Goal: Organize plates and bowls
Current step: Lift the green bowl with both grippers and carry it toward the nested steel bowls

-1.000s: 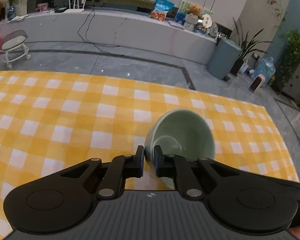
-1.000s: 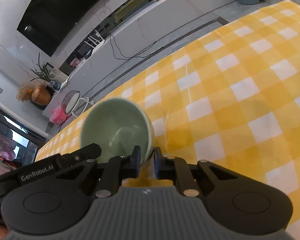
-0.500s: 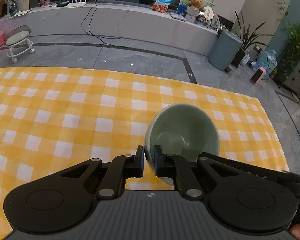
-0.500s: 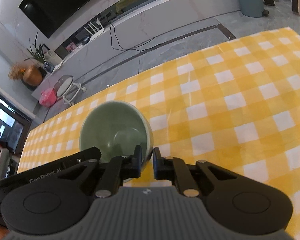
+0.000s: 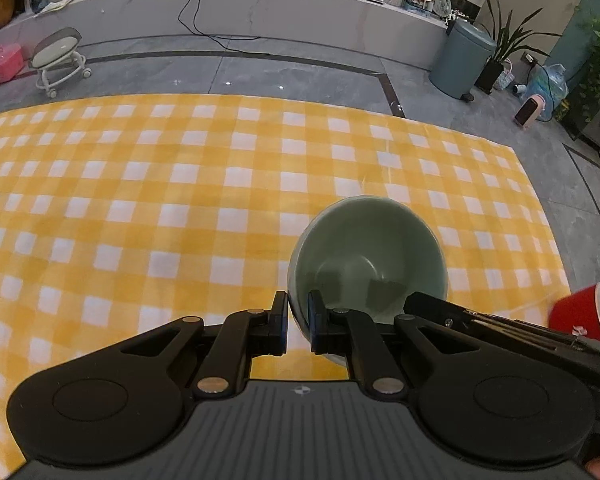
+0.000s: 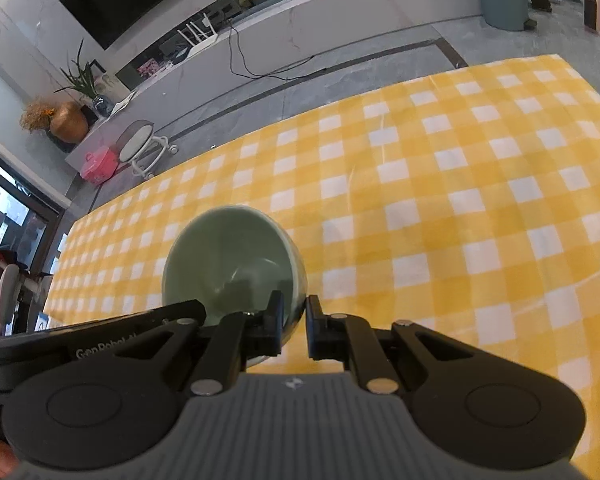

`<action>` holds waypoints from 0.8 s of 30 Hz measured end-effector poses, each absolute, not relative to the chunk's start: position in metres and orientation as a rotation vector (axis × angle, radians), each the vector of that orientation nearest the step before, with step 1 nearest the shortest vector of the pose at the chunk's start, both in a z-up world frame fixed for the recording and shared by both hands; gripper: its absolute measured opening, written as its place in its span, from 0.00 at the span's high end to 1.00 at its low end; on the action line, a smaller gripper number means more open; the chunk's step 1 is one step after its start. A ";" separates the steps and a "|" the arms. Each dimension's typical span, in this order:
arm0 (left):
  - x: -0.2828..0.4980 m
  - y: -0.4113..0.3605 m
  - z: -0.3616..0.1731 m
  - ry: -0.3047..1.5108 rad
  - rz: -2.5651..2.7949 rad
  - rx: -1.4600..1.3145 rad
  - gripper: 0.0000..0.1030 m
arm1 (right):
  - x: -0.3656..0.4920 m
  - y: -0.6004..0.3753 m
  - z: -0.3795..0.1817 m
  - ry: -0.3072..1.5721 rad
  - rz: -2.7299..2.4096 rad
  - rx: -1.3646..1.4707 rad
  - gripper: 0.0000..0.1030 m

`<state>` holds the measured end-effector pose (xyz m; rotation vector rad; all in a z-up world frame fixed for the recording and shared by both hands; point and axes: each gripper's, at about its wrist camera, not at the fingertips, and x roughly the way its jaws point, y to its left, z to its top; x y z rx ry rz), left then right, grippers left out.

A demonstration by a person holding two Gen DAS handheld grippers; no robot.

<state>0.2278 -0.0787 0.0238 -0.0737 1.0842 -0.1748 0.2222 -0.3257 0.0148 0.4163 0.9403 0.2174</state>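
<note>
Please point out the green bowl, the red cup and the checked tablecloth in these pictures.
green bowl (image 5: 364, 248): left wrist view, on its inner wall.
red cup (image 5: 580, 314): left wrist view, on its outer side, at the right edge.
checked tablecloth (image 6: 480, 184): right wrist view, on a bare stretch right of the bowl.

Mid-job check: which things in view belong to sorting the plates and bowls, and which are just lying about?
Job:
- green bowl, rim pinched by both
- left claw
- right claw

Lying about:
- red cup
- checked tablecloth
- bin, wheeled stool on floor
</note>
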 end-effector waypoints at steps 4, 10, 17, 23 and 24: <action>0.209 -0.080 0.042 1.083 -0.172 -0.045 0.90 | 0.198 -0.320 0.027 0.919 0.223 0.407 0.92; 0.184 -0.078 0.070 1.078 -0.189 -0.069 0.90 | 0.167 -0.316 0.056 0.899 0.240 0.380 0.92; 0.158 -0.076 0.086 1.112 -0.230 -0.116 0.89 | 0.136 -0.317 0.092 0.918 0.260 0.297 0.91; 0.136 -0.076 0.074 1.177 -0.272 -0.159 0.89 | 0.111 -0.321 0.092 0.998 0.257 0.246 0.91; 0.134 -0.076 0.070 1.197 -0.279 -0.165 0.89 | 0.108 -0.323 0.089 1.016 0.255 0.247 0.91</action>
